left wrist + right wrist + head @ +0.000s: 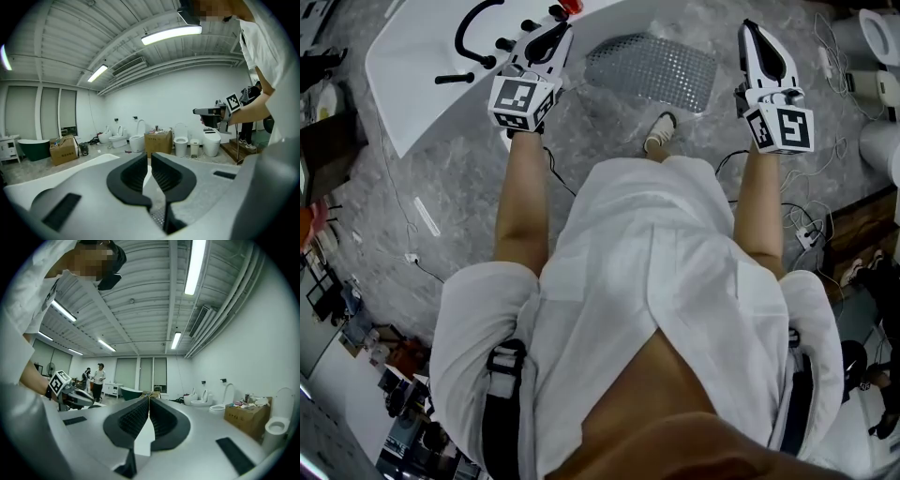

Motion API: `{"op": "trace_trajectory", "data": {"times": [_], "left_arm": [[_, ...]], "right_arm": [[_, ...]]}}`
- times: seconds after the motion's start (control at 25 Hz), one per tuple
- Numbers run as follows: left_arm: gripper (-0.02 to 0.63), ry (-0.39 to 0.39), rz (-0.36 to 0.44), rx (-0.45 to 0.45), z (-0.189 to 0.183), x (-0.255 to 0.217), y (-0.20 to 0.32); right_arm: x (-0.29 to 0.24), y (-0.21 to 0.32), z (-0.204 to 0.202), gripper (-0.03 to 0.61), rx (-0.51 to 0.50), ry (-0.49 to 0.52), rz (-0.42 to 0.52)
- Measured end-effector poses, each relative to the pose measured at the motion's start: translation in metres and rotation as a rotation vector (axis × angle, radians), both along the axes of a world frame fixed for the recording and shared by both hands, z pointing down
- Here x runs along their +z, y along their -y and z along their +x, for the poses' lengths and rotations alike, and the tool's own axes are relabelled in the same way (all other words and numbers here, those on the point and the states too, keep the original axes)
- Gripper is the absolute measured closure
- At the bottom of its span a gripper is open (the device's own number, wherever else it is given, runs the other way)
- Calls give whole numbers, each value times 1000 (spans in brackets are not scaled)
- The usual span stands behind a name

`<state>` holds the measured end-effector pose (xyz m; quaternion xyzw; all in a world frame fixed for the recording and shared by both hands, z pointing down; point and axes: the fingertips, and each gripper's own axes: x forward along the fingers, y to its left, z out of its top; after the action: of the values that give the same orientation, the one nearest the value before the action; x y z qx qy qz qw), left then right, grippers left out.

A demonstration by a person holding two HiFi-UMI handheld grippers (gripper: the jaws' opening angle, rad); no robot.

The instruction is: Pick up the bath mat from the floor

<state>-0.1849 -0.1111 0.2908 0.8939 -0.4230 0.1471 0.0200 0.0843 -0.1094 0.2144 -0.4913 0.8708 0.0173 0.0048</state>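
Observation:
The bath mat (652,70) is a grey perforated sheet lying flat on the marbled floor, just beyond the person's shoe (659,131). My left gripper (556,21) hangs to the mat's left, over the edge of a white bathtub (412,66). Its jaws are drawn together to a thin slit with nothing between them, and a patch of the mat (158,213) shows low in the left gripper view (149,161). My right gripper (751,28) is held to the right of the mat, apart from it. In its own view (149,401) the pads meet, empty.
The bathtub carries a black faucet set (473,28). Toilets (877,37) stand at the right edge, with cables and a power strip (811,234) on the floor below them. Clutter lines the left side. Two people stand far off (96,378).

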Motion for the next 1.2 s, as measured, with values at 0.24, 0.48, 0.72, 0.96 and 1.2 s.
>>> {"op": "trace_trajectory", "data": {"times": [0.24,0.48,0.72,0.96,1.2], "left_arm": [[586,24,-27,14,21,24,46],[586,45,-78,64,28,48,67],[586,47,-124,116,37,67,88],[586,39,-143,159,42,88,109],[588,31,-145,203,52,92,117]], "right_arm": [[18,47,1,551,-46,-5,-22],[33,75,-20,550,-79,4,-55],[36,97,-35,550,-80,-12,-86],[42,115,-42,549,-38,-37,-107],[37,125,-45,549,-3,-51,-91]]}}
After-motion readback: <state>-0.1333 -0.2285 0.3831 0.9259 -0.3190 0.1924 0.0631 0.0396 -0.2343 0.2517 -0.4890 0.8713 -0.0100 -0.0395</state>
